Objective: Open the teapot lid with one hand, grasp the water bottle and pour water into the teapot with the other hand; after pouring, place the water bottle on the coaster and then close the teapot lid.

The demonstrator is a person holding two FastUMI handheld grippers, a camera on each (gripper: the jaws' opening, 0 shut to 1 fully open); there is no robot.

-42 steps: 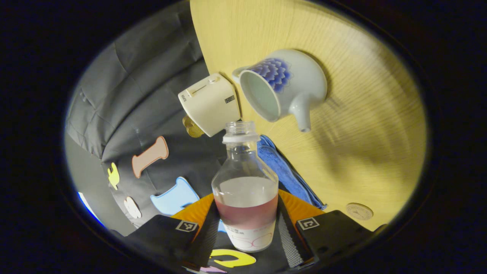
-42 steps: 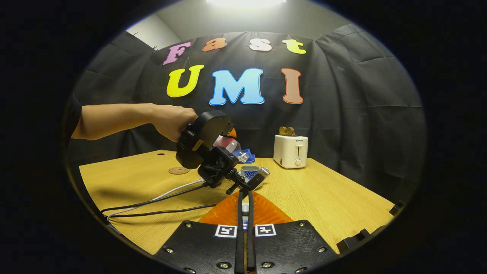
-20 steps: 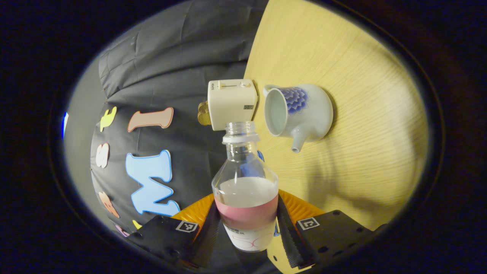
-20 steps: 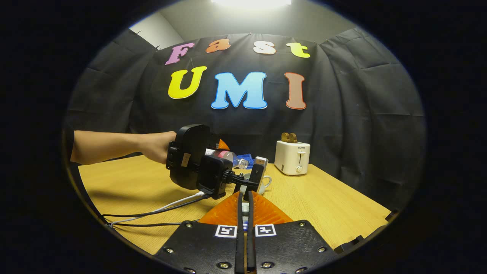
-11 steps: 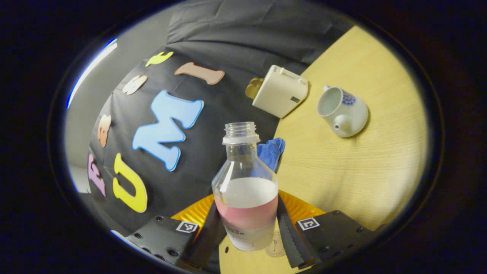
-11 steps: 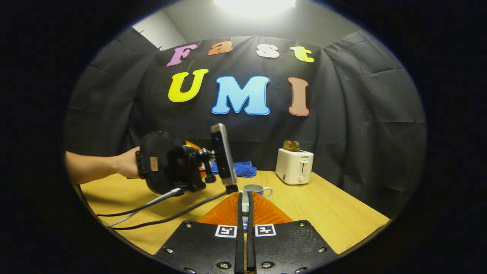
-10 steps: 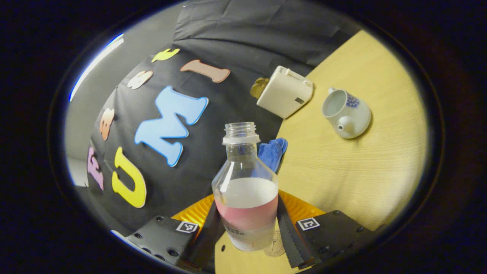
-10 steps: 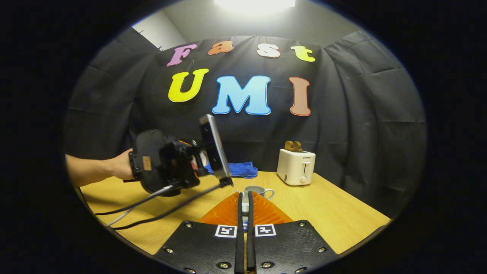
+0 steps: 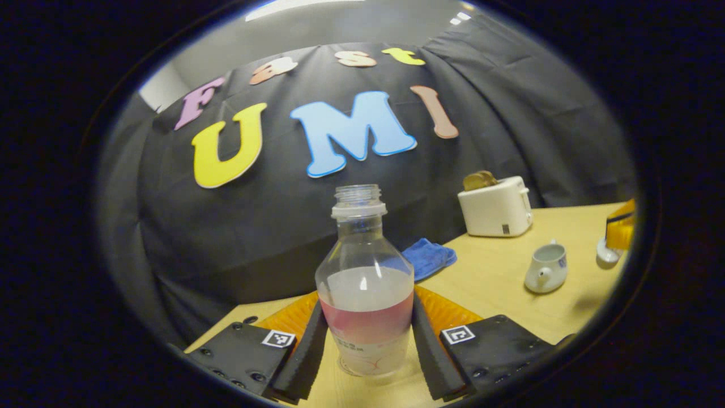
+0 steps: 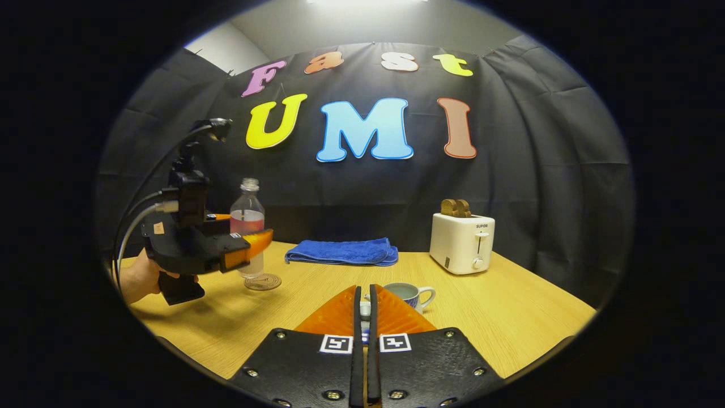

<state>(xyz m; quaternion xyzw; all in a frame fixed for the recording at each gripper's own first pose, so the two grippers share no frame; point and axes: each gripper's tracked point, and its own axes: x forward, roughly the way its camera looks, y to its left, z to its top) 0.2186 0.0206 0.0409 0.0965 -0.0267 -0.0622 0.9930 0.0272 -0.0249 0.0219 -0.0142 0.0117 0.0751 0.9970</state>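
Observation:
A clear water bottle [image 9: 363, 266] with a pink label stands upright, uncapped, about a third full. My left gripper [image 9: 367, 304] is shut on its lower body. In the right gripper view that left gripper [image 10: 249, 241] holds the bottle [image 10: 247, 218] with its base at the round coaster [image 10: 262, 281], far left on the table. The white teapot [image 10: 405, 294] with a blue pattern sits open just beyond my right gripper [image 10: 365, 292], which is shut on the small white lid [image 10: 365, 310]. The left gripper view shows the teapot [image 9: 546, 271] and the lid [image 9: 605, 253] at far right.
A white toaster [image 10: 461, 243] stands at the back right of the wooden table [image 10: 510, 317]. A folded blue cloth [image 10: 340, 252] lies at the back centre. Cables trail from the left gripper, and a hand [image 10: 136, 280] holds it.
The left gripper has turned the bottle from tilted over the teapot to upright and carried it left to the coaster. The right gripper still holds the lid near the teapot.

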